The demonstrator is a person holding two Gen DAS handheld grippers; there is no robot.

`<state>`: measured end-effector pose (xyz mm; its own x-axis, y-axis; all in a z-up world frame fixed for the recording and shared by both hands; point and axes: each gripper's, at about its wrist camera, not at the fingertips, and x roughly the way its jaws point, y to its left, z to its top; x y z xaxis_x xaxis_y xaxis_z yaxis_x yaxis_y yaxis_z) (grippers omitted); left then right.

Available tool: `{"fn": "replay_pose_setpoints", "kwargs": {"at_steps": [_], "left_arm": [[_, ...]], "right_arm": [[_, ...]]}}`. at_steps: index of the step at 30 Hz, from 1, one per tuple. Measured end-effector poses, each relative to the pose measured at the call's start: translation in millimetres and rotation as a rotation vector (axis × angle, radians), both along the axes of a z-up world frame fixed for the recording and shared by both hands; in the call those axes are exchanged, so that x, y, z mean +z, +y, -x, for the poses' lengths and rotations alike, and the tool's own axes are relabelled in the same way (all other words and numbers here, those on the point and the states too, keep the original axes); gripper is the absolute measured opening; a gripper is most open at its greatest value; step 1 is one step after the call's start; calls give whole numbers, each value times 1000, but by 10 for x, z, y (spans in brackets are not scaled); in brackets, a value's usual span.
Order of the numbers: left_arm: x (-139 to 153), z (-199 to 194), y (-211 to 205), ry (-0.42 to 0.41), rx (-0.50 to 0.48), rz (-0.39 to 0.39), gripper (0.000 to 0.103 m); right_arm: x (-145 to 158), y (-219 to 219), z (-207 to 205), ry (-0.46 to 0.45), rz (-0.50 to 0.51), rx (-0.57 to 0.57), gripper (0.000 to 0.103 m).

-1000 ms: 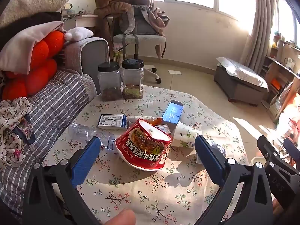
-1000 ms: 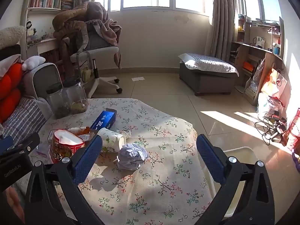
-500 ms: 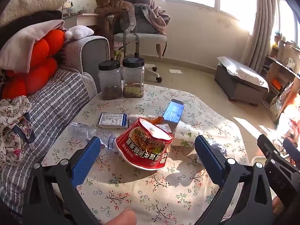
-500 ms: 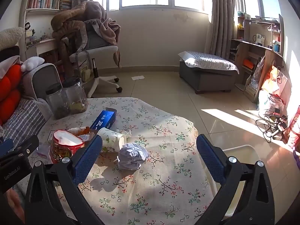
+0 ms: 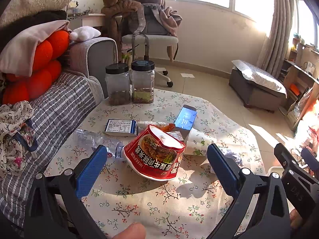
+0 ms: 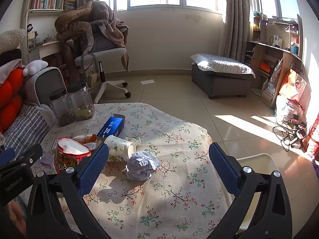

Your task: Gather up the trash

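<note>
A crushed red noodle cup (image 5: 157, 155) lies on the flowered table (image 5: 139, 205), just ahead of my open, empty left gripper (image 5: 157, 171). A clear plastic bottle (image 5: 93, 141) lies to its left, a white paper cup (image 5: 199, 142) on its side to its right. A crumpled paper ball (image 6: 142, 165) lies just ahead of my open, empty right gripper (image 6: 158, 167), with the paper cup (image 6: 119, 147) and noodle cup (image 6: 69, 155) to its left. A white bin (image 6: 257, 171) stands on the floor right of the table.
Two black-lidded jars (image 5: 129, 83) stand at the table's far edge. A blue box (image 5: 185, 117) and a flat packet (image 5: 119, 126) lie mid-table. A sofa with a striped blanket (image 5: 49, 115) borders the left. An office chair (image 6: 103, 57) and a footstool (image 6: 221, 75) stand beyond.
Both grippers have drifted slightly; the views are almost unchanged. Nothing was taken hold of or moved.
</note>
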<state>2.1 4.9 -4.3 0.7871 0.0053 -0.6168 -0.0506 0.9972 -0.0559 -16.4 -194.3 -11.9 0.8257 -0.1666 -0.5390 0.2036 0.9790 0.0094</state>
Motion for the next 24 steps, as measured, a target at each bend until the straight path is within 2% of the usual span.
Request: {"fn": "replay_pose_setpoints", "kwargs": {"at_steps": [24], "left_arm": [[-42, -13, 22, 10, 5, -1, 97]], "right_arm": [[-9, -4, -9, 7, -4, 0, 96]]}}
